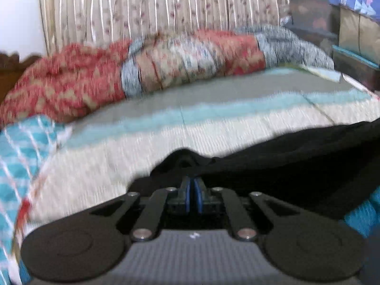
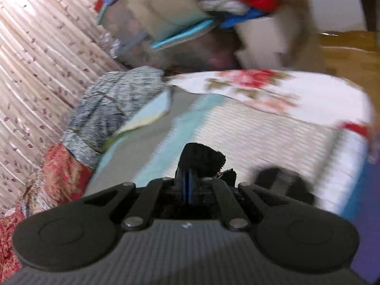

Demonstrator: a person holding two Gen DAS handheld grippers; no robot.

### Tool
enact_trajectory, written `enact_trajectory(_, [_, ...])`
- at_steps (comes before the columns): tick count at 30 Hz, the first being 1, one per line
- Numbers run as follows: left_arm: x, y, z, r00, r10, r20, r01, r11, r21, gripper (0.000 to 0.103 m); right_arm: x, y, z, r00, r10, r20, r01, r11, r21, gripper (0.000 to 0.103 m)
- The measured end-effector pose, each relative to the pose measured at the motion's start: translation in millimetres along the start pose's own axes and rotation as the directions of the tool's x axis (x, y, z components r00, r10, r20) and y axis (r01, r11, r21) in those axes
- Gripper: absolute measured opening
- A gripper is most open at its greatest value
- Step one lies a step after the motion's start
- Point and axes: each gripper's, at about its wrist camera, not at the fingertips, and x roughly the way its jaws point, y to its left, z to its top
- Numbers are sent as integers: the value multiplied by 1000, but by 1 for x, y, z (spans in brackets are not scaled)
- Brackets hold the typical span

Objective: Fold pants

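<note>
On the bed: black pants (image 1: 296, 161) sit at the near edge, close to me, one part draping off to the right in the left wrist view; both views blurred.
Left claw: my left gripper (image 1: 192, 185) has its blue pads together, pinched on a black fold of the pants.
Right claw: my right gripper (image 2: 188, 178) is clamped too, a tuft of black cloth (image 2: 201, 156) sticking up past the tips, zipper teeth showing beside it.
Bed surface: striped cover (image 1: 166, 128), cream, teal and grey bands, bare stretch ahead of both claws.
Far edge: rumpled red and grey blanket (image 1: 118, 71) piled along it, curtain (image 1: 142, 4) behind.
Right end of bed: floral sheet (image 2: 261, 87), clutter of boxes beyond.
Step, my guess: carrying a gripped edge, likely the waistband, both claws sharing the load, mid-fold or laying out.
Next calls for: keeping both pinches tight, moving the claws level and together over the bare cover, setting the cloth down flat without bunching, well short of the blanket.
</note>
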Motion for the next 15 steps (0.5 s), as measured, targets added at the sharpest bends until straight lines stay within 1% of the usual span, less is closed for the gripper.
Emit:
enact_trajectory(2, [-1,-8,-23,999,-2,-45,1,1000,-20,5,-11,-34,-23,999,-38,-6,38,999,31,5])
enact_trajectory(3, [-1,-12,-32,998,-3,-64,1,999,-40,5,-12,-51,-32,998,-59,-22,60,997,55,5])
enact_trajectory(5, [6,-20,-49,994,-11,-108,7,999,-37,5,-2,-76,-53,989,-134,-61,138,988,72,6])
enact_trajectory(6, [10,-24,-56,991,4,-134,-7,1000,-24,10,5,-84,-63,984,-162,-80,168,984,66,11])
enact_trajectory(7, [12,-26,-61,987,17,-159,-19,1000,-14,11,10,-91,-69,981,-169,-95,177,981,75,14])
enact_trajectory(8, [12,-25,-64,984,20,-179,-22,1000,-10,11,9,-98,-72,985,-154,-76,161,981,111,21])
enact_trajectory(9, [7,-23,-66,983,23,-182,-27,999,-18,11,6,-101,-72,989,-137,-61,145,977,155,38])
enact_trajectory(10, [-1,-20,-67,985,16,-171,-22,999,-32,12,0,-104,-69,989,-141,-49,147,971,188,49])
enact_trajectory(11, [-12,-12,-68,988,-4,-154,-4,999,-54,14,-11,-108,-66,987,-160,-14,159,965,209,58])
enact_trajectory(13, [-33,2,-72,993,-17,-113,4,993,-115,30,-31,-100,-64,975,-204,87,184,963,199,58])
enact_trajectory(15, [-49,26,-74,997,-3,-74,-12,978,-208,39,-44,-92,-64,969,-204,137,181,970,162,57])
